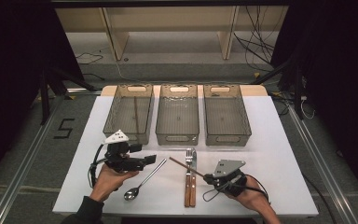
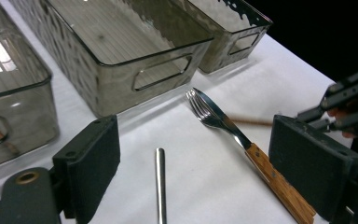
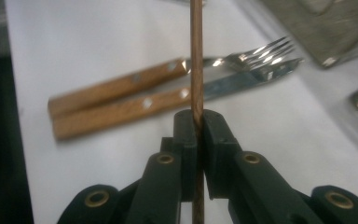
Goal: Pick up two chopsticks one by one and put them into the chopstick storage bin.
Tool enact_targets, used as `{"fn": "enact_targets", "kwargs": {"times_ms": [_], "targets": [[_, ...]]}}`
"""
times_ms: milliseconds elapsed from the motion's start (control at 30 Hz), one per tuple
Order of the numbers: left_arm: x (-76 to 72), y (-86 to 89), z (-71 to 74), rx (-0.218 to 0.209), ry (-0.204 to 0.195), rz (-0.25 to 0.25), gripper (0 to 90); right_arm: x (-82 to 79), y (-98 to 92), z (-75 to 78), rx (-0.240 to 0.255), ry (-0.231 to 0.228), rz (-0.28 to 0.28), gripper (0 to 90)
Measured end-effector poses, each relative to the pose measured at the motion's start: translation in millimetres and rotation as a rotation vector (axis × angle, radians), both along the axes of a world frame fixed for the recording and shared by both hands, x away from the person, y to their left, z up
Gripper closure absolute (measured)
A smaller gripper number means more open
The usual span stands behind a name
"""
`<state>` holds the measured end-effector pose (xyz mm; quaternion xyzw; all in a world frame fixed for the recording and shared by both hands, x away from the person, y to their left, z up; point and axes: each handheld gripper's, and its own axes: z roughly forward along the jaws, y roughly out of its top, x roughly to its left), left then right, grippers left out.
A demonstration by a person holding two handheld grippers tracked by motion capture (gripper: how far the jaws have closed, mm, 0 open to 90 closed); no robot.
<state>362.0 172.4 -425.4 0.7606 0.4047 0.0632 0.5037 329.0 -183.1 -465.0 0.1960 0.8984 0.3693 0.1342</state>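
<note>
Your right gripper (image 3: 196,122) clamps a chopstick (image 3: 196,56) near one end, raised over the fork (image 3: 242,58) and knife (image 3: 121,111). Long overhang could pivot or snag the left bin (image 1: 129,113). Your left gripper (image 2: 191,168) gapes, empty, over the spoon (image 2: 160,182).

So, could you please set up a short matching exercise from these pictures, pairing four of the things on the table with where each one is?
Things:
1. chopstick
2. spoon
3. second chopstick
4. fork

Places:
A. inside the left bin
B. clamped in the right gripper
C. on the table beside the knife
D. on the table in front of the open left gripper

Pairs: 1-B, 2-D, 3-A, 4-C
</note>
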Motion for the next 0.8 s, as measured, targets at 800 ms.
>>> {"fn": "enact_targets", "kwargs": {"times_ms": [800], "targets": [[-5.7, -43.0, -4.1, -0.186, 0.158, -0.042, 26.2, -2.6, 39.5, 22.4, 0.267, -0.001, -0.126, 85.0]]}}
